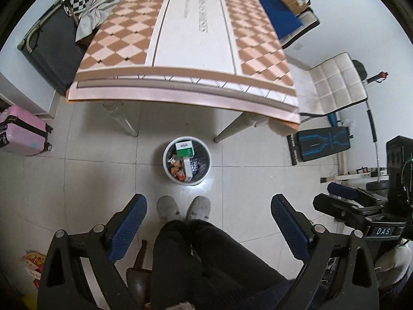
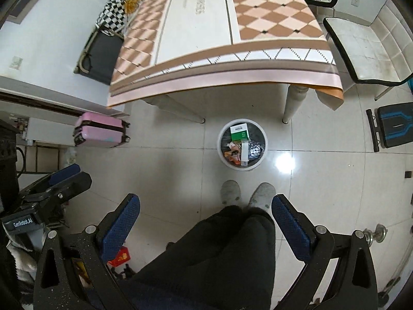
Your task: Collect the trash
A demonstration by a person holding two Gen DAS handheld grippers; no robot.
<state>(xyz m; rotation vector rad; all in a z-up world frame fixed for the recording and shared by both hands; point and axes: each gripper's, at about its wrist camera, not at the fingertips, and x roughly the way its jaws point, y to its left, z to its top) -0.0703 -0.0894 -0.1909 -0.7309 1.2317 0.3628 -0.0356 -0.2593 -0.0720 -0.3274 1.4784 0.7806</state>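
A white round trash bin stands on the tiled floor in front of the table; it also shows in the right wrist view. It holds a green and white box, orange wrappers and a blister pack. My left gripper is open and empty, held high above the floor near the person's legs. My right gripper is open and empty at about the same height. Each gripper shows at the edge of the other's view.
A table with a checked orange cloth stands behind the bin. A pink suitcase is at the left, a white chair and a black and blue bench at the right. The person's slippers stand by the bin.
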